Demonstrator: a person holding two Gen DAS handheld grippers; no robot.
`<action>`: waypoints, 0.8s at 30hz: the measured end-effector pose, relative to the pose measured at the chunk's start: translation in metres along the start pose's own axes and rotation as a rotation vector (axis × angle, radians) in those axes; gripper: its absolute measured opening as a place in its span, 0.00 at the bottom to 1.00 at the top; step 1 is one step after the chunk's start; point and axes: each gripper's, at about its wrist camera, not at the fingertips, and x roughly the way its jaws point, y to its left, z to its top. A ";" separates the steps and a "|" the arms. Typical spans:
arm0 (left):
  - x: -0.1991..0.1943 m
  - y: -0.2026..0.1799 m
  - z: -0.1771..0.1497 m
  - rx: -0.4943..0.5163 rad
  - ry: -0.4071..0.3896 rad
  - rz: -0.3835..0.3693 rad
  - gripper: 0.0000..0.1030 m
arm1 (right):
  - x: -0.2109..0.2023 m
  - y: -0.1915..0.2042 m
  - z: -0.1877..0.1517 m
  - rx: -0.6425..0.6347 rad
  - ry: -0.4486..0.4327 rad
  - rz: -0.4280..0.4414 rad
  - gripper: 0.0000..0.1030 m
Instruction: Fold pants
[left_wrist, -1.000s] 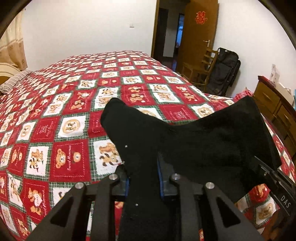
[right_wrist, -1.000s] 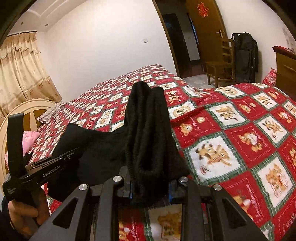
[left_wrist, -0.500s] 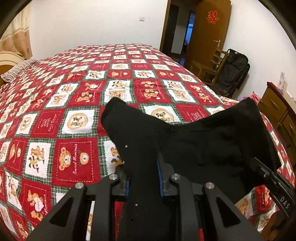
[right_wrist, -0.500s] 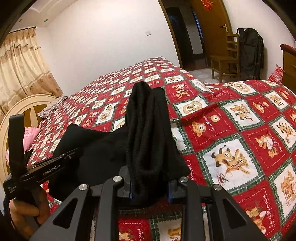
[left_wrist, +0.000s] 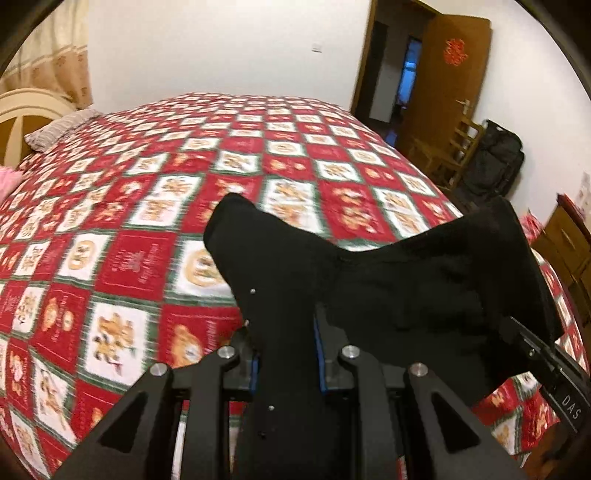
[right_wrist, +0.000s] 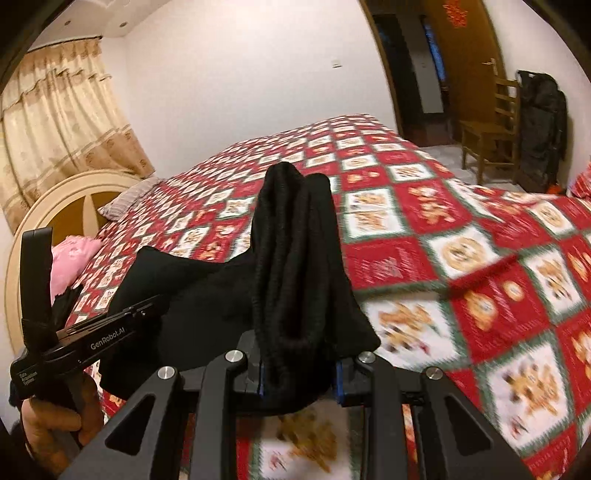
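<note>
The black pants (left_wrist: 388, 291) hang stretched between my two grippers above the bed. My left gripper (left_wrist: 284, 354) is shut on one end of the cloth, which stands up past its fingers. My right gripper (right_wrist: 299, 362) is shut on a bunched, ribbed end of the pants (right_wrist: 295, 258). The right gripper also shows at the right edge of the left wrist view (left_wrist: 546, 365), and the left gripper shows at the left of the right wrist view (right_wrist: 85, 339), held by a hand. The fingertips of both are hidden by cloth.
The bed with a red, white and green bear-print quilt (left_wrist: 155, 229) lies below. A headboard (right_wrist: 59, 206), a striped pillow (left_wrist: 59, 129) and a pink item (right_wrist: 74, 258) are at its left. A wooden chair (right_wrist: 491, 136), a black bag (right_wrist: 543, 122) and a dresser (left_wrist: 569, 240) stand to the right.
Both grippers have risen and tilted up with the pants still clamped; more wall and headboard show. The view is motion-blurred.
</note>
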 end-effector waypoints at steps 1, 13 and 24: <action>0.001 0.006 0.002 -0.010 -0.003 0.011 0.22 | 0.006 0.006 0.004 -0.010 0.003 0.011 0.25; 0.005 0.072 0.020 -0.117 -0.037 0.159 0.22 | 0.071 0.059 0.026 -0.074 0.054 0.114 0.25; 0.008 0.100 0.026 -0.163 -0.045 0.229 0.22 | 0.097 0.077 0.034 -0.126 0.072 0.131 0.25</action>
